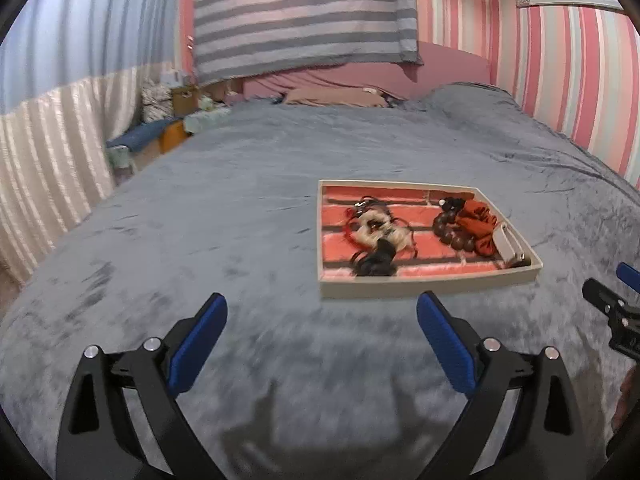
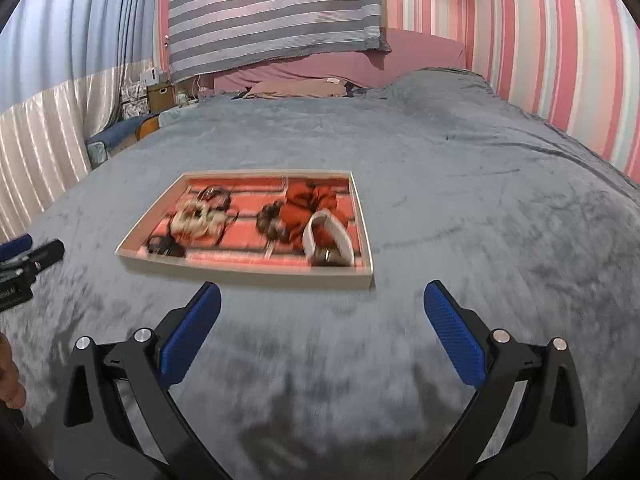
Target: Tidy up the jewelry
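A shallow white-rimmed tray (image 1: 432,286) with a red ridged lining lies on the grey bed; it also shows in the right wrist view (image 2: 248,270). In it lie a cream bead bracelet with red cord (image 1: 374,228), a black hair tie (image 1: 374,264), a dark brown bead bracelet (image 1: 450,230), an orange-red scrunchie (image 1: 478,222) and a white band (image 2: 326,232). My left gripper (image 1: 322,312) is open and empty, just short of the tray's near edge. My right gripper (image 2: 322,304) is open and empty, near the tray's front right corner.
The grey plush bedspread (image 1: 240,200) covers the whole bed. A pink headboard with a striped cloth (image 1: 304,12) stands at the far end. Boxes and clutter (image 1: 176,96) sit at the far left. A striped wall (image 1: 580,80) runs along the right.
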